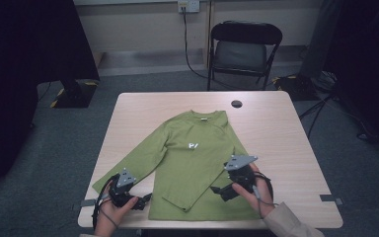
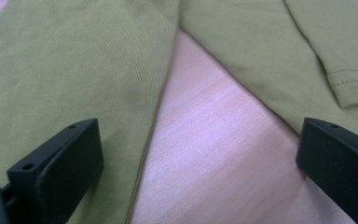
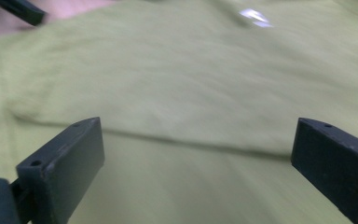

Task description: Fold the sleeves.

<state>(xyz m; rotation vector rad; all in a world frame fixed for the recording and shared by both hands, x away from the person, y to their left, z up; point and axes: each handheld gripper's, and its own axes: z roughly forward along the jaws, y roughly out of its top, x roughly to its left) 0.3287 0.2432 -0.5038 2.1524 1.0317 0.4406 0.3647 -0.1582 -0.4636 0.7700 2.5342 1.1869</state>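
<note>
Two sets of fingers stand wide, holding nothing. Left gripper (image 1: 139, 201) sits nearest the unfolded sleeve (image 1: 128, 170), which runs toward 1 o'clock across the tabletop (image 1: 276, 128); right gripper (image 1: 220, 191) hovers over the shirt (image 1: 197, 163).

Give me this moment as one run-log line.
stage: folding shirt | right sleeve: folded across body | left sleeve: spread out | left gripper: open, beside left sleeve | right gripper: open, over shirt

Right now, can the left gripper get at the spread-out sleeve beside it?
Probably yes: the left gripper is open beside the spread-out sleeve, whose edge lies just ahead of its jaws on the table, with nothing between.
</note>
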